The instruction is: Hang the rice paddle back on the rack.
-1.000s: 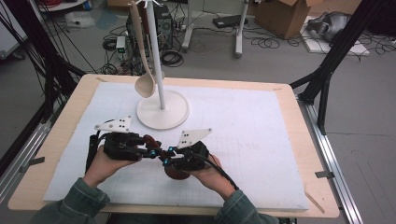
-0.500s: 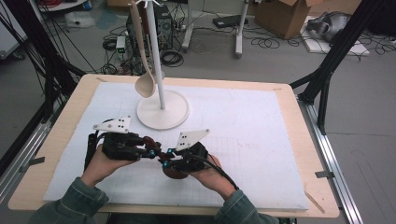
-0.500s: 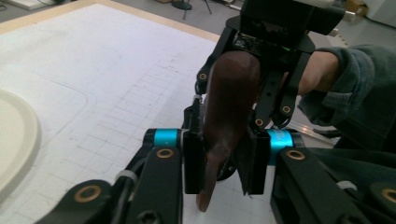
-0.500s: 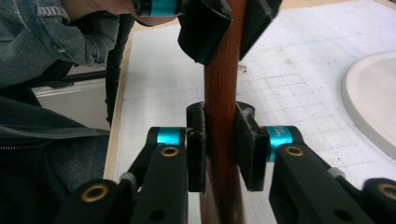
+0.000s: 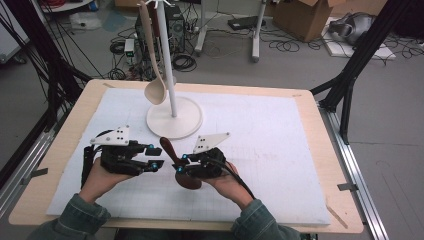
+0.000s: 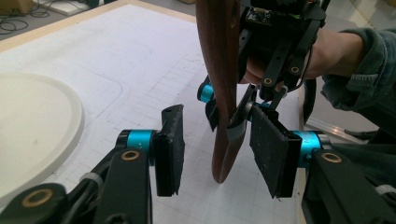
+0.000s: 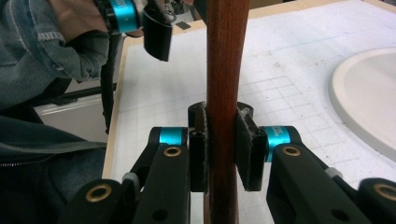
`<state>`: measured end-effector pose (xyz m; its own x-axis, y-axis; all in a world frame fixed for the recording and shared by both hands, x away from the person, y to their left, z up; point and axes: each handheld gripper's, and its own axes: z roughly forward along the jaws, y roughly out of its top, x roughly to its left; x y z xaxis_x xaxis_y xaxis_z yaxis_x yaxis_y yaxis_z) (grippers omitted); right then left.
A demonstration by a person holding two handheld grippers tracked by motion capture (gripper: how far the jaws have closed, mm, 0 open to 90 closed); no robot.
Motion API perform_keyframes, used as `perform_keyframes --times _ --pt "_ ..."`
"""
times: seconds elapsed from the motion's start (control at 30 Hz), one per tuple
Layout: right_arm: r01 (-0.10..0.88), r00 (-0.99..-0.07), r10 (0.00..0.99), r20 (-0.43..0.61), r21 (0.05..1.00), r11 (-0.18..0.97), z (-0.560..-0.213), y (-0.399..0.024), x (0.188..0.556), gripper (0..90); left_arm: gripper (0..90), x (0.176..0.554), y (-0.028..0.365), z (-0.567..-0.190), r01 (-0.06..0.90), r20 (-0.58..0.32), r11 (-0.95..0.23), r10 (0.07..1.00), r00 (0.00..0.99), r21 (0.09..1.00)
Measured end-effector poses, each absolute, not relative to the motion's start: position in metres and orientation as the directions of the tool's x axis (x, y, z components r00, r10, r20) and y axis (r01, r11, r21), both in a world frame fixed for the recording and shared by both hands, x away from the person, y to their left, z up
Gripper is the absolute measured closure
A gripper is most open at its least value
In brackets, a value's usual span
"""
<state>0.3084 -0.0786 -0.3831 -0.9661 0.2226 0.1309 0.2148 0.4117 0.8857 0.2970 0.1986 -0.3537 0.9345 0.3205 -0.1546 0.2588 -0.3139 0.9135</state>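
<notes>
High view, right tongs (image 5: 181, 167) clamping dark spoon (image 5: 175, 159), left tongs (image 5: 156, 157) just opened

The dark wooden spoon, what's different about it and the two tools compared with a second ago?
The left tool has just been opening its jaws: the dark wooden spoon is between them, but the pads no longer press it. It had been pinched from both sides; now the right tool alone grips the handle, upright. Both hands have barely shifted. The pale ladle hangs from the white stand as before.
</notes>
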Motion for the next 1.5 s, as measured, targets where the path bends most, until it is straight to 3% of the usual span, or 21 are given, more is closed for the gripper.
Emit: perform_keyframes --times 0.4,0.6,0.83,1.2,1.5 --pt "0.196 -0.976 0.175 0.132 0.886 0.421 -0.387 -0.062 0.305 77.8 54.4 0.298 0.187 -0.35 0.248 -0.152 -0.32 0.295 0.943 0.914" --pt "0.193 -0.977 0.163 0.136 0.889 0.416 -0.389 -0.058 0.306 77.6 68.8 0.3 0.187 -0.349 0.241 -0.146 -0.324 0.29 0.946 0.915" --pt "0.173 -0.981 0.157 0.117 0.892 0.417 -0.387 -0.059 0.304 74.9 75.5 0.3 0.188 -0.346 0.242 -0.17 -0.312 0.241 0.956 0.919" --pt "0.091 -0.989 0.146 0.022 0.871 0.482 -0.376 -0.056 0.302 74.3 76.4 0.3 0.186 -0.338 0.231 -0.158 -0.329 0.232 0.96 0.916" --pt "0.085 -0.988 0.154 0.01 0.867 0.491 -0.37 -0.059 0.301 73.6 76.5 0.301 0.182 -0.333 0.224 -0.149 -0.349 0.228 0.962 0.91"
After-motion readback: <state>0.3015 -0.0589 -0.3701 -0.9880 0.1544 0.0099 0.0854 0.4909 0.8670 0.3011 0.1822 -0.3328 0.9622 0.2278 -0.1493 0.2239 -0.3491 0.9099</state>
